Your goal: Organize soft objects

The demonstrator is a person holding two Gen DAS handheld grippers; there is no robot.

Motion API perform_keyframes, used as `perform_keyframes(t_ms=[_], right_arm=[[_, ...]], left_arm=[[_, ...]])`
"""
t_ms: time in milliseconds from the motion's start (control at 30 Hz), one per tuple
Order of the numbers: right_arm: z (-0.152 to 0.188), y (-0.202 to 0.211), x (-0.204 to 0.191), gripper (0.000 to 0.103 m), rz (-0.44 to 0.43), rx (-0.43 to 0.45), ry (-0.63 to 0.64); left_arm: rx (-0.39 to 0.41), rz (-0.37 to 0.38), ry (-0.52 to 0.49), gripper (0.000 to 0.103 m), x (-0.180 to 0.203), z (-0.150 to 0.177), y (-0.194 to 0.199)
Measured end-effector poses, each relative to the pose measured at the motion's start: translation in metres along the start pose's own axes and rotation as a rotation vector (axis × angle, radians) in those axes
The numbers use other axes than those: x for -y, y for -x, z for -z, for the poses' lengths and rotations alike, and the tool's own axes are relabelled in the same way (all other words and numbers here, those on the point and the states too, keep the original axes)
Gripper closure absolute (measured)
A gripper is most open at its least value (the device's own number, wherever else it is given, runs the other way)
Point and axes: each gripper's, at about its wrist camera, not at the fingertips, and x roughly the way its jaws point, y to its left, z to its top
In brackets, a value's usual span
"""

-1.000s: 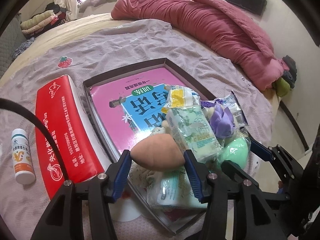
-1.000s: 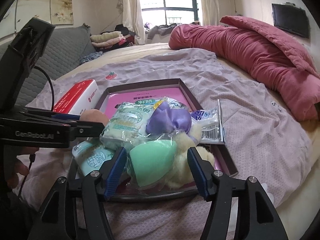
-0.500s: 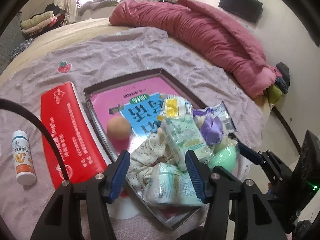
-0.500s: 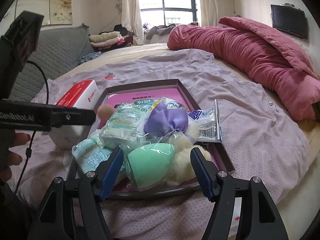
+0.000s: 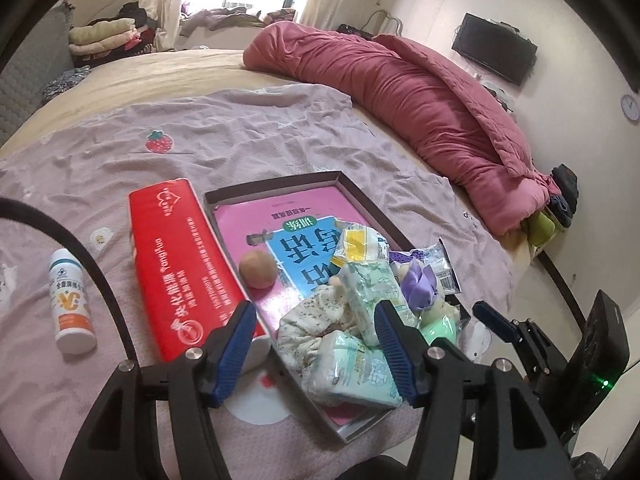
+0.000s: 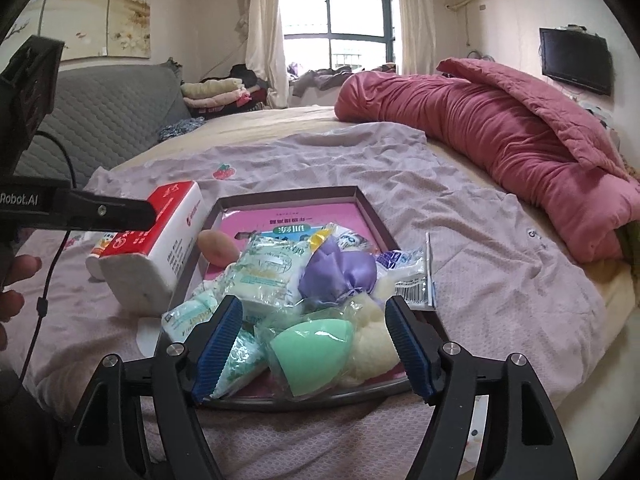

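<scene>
- Spreading across the whole scene: bed [image 6: 480, 248] under a wrinkled lilac sheet, rolled pink quilt [image 5: 440, 112] along its far side.
- Lying flat on the sheet: shallow dark-rimmed tray [image 6: 372, 216], pink and blue booklet [image 5: 288, 236] on its floor.
- Heaped at the near end of the tray: wrapped tissue packs [image 5: 372, 300], floral cloth bundle [image 5: 316, 320], purple satin pouch [image 6: 340, 272], mint sponge in clear wrap [image 6: 312, 352], cream fluffy piece [image 6: 372, 344].
- Resting alone on the booklet, apart from the heap: tan egg-shaped sponge [image 5: 258, 269].
- Opening, nothing between the pads: left claw [image 5: 316, 348], held above the near tray edge, empty.
- Opening wide: right claw [image 6: 316, 352], the mint sponge seen between its pads, untouched by either one.
- Sitting just left of the tray: red and white tissue box [image 5: 180, 264].
- Lying further left on the sheet: small white bottle [image 5: 72, 300].
</scene>
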Motion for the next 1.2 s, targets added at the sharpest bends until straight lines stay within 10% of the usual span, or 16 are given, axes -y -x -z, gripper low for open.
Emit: perform_keyframes(t_ms=[1200], right_arm=[[-0.036, 0.101, -0.086, 0.025, 0.16, 0.062, -0.065]], left_arm=[[0.1, -0.123, 0.012, 0.035, -0.014, 0.045, 0.104]])
